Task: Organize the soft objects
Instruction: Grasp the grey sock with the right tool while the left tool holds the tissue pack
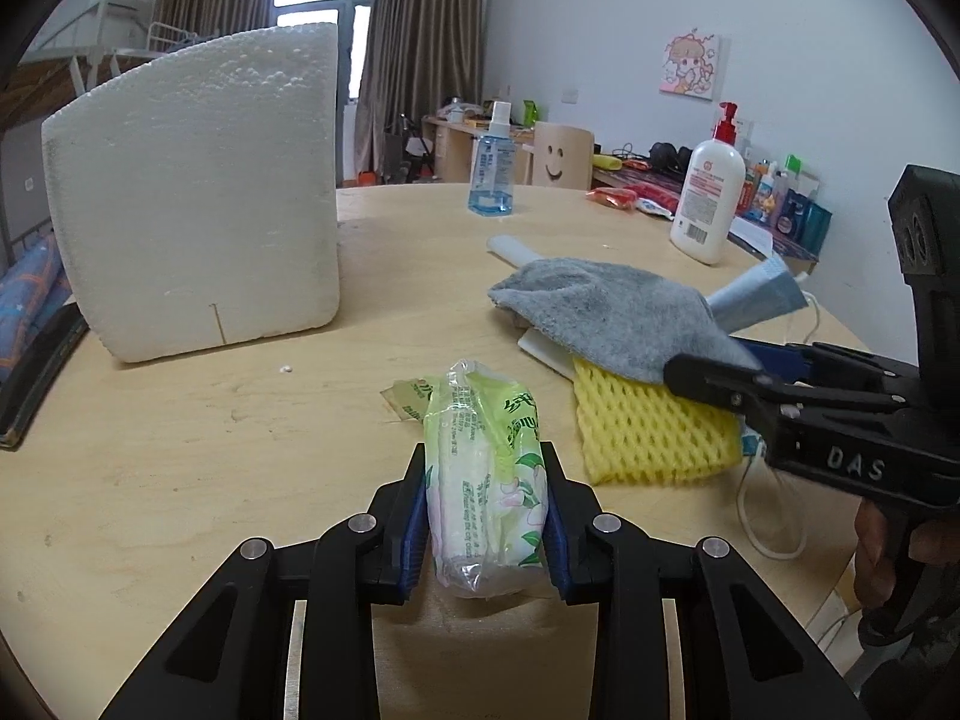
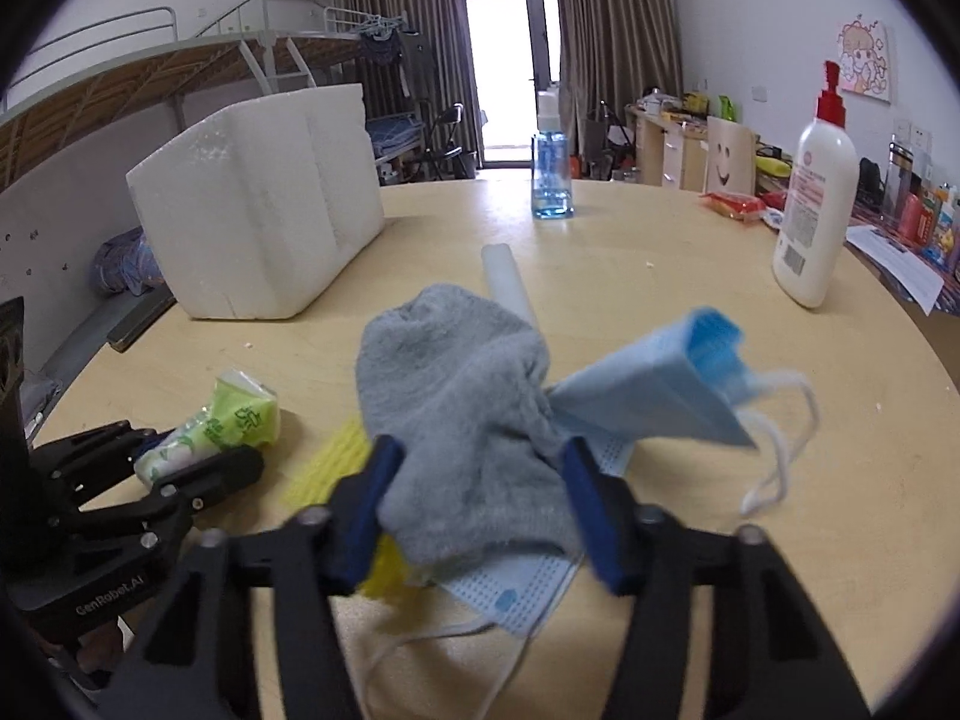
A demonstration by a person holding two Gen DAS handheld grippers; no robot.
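Note:
My left gripper [image 1: 485, 498] is shut on a green and white tissue pack [image 1: 486, 474], low over the round wooden table [image 1: 240, 450]; the pack also shows in the right wrist view [image 2: 222, 429]. My right gripper [image 2: 477, 501] is open, its fingers on either side of a grey sock [image 2: 462, 414] without pressing it. The sock [image 1: 606, 312] lies over a yellow foam net [image 1: 648, 432] and blue face masks [image 2: 654, 390]. A white foam box [image 1: 198, 192] stands at the left back of the table.
A blue spray bottle [image 1: 492, 168], a white lotion pump bottle [image 1: 708, 192], a white tube [image 2: 507, 282] and red snack packets [image 2: 732, 204] are on the far part of the table. A cluttered desk stands beyond, a bunk bed at left.

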